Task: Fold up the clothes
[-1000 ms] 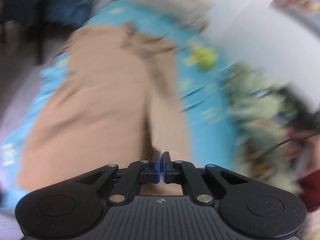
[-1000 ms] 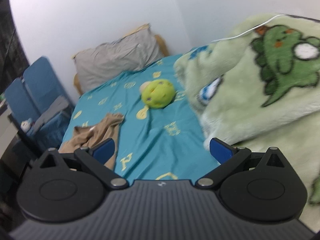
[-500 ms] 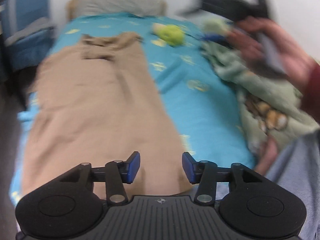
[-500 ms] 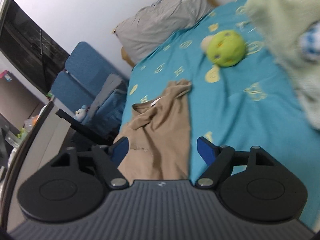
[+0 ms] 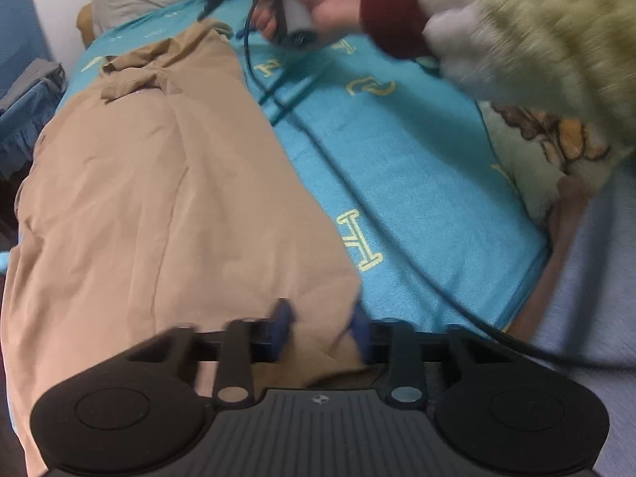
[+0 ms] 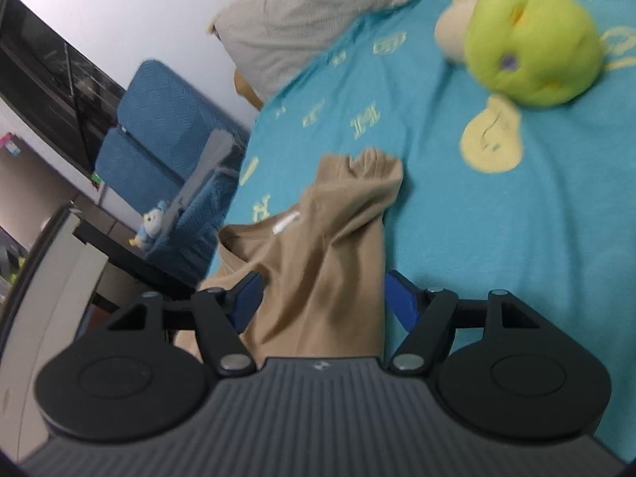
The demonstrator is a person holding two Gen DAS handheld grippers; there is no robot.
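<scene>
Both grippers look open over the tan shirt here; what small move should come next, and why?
Probably close both grippers. The left gripper straddles the hem corner of the tan cotton shirt, and the right gripper straddles the sleeve end near the collar. Both stand open, with cloth already between the fingers.

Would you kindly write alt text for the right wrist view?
A tan cotton T-shirt lies on a teal patterned bedsheet, its upper part between the open right tool. A lime-green plush toy and grey pillow lie beyond.
</scene>
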